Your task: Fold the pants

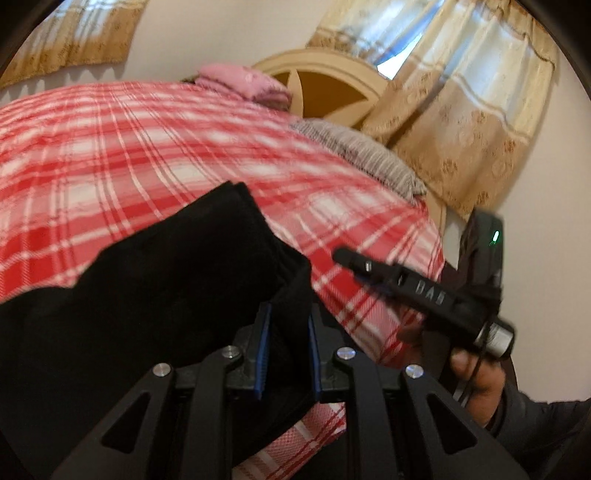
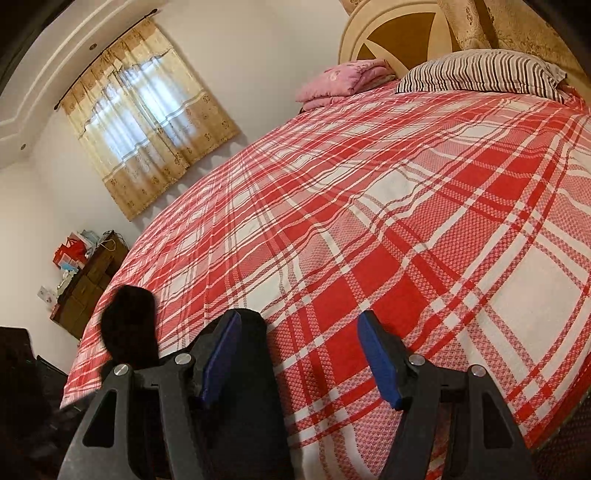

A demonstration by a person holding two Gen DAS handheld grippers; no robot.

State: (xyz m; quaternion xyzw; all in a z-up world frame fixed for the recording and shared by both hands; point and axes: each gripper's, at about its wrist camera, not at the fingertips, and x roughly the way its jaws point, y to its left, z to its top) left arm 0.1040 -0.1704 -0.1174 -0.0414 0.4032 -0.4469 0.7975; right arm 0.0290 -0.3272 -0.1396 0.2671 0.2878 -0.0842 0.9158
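Left wrist view, nearest: left gripper (image 1: 286,350) at 6 o'clock, jaws pinching a fold of the black pants (image 1: 155,295), blue pads (image 1: 260,354) pressed on either side of the cloth. Pants bunched from 6 toward 9 o'clock, draped over the near edge of the bed (image 1: 155,147). At 4 o'clock, right gripper (image 1: 391,277) seen side-on, held in the person's hand (image 1: 476,376), above the bed corner, apart from the pants.

Right wrist view, nearest: right gripper (image 2: 299,354) at 6 o'clock, jaws spread wide, nothing between the pads, only red plaid bedspread (image 2: 406,221) behind. Black pants (image 2: 129,325) at 7 to 8 o'clock, beside and behind the left-hand finger; contact with it not determinable.

Farther: striped pillow (image 2: 484,72) at 1 o'clock, folded pink blanket (image 2: 343,83) at 12, both at the headboard (image 2: 395,33). Curtained window (image 2: 147,110) at 10 o'clock; wooden dresser (image 2: 88,280) at 9.
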